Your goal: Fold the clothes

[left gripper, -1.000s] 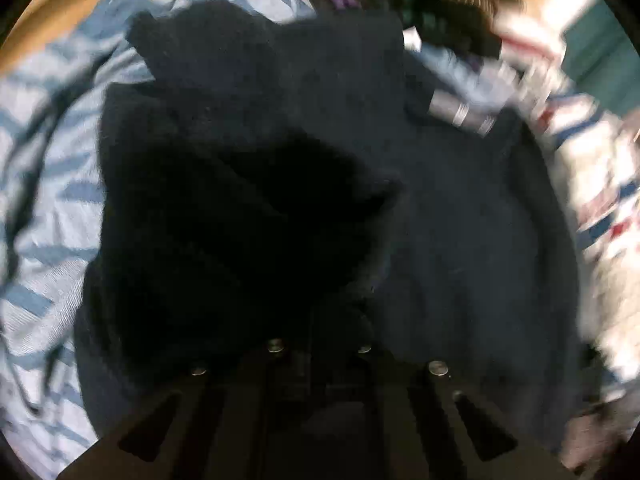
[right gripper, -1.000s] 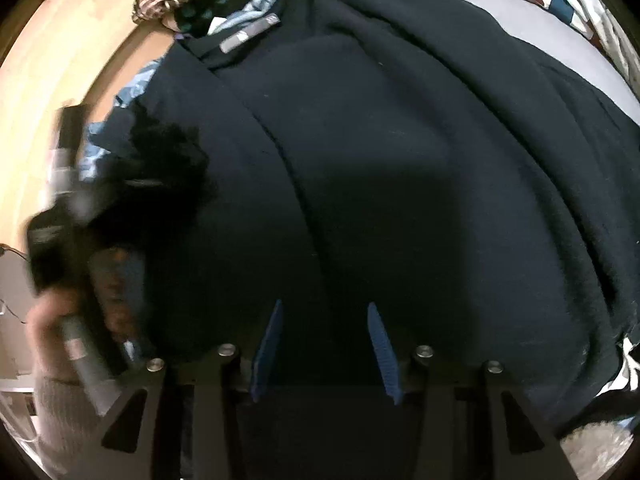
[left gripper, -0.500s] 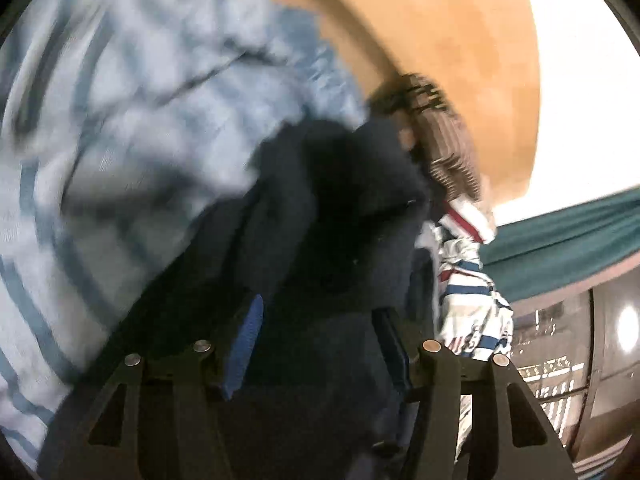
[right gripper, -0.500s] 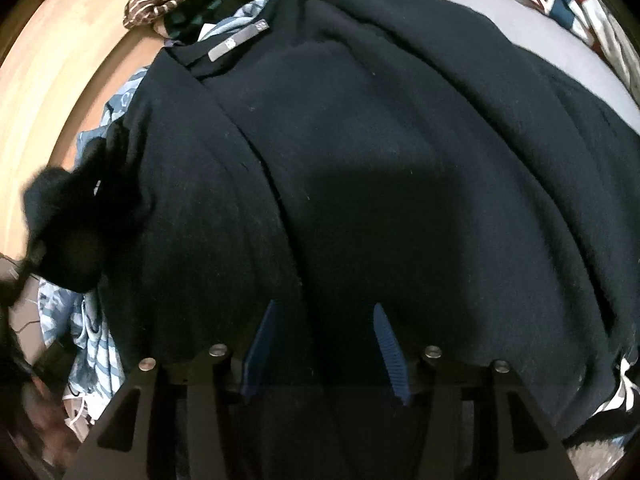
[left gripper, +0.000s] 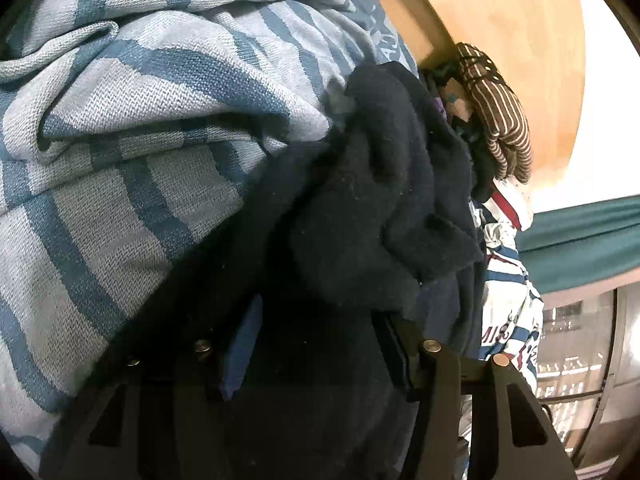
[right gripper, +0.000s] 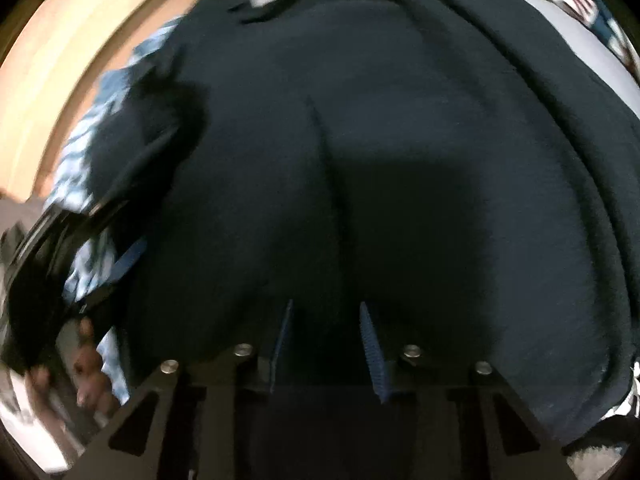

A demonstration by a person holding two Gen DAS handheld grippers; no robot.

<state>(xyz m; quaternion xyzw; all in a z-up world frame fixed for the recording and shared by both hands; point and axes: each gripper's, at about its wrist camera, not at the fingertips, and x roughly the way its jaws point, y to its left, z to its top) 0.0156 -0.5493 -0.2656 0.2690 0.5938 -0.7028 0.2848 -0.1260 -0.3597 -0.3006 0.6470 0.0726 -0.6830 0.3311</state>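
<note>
Risk of a lopsided pinch: right gripper (right gripper: pixel 326 344) closing on dark sweater (right gripper: pixel 400 140) mid-frame, left gripper (left gripper: pixel 316 344) open around its bunched edge, could drag striped cloth (left gripper: pixel 132 120) upper left.

A dark navy fleece sweater (left gripper: pixel 380 208) lies bunched against a pale grey woven garment with blue stripes (left gripper: pixel 132 128). A brown knit with thin white stripes (left gripper: pixel 496 120) sits at the tan wooden surface's (left gripper: pixel 512 32) edge, beside a white cloth with red and blue stripes (left gripper: pixel 508 280). The blue-padded right gripper (right gripper: pixel 326 344) frames navy fabric.
</note>
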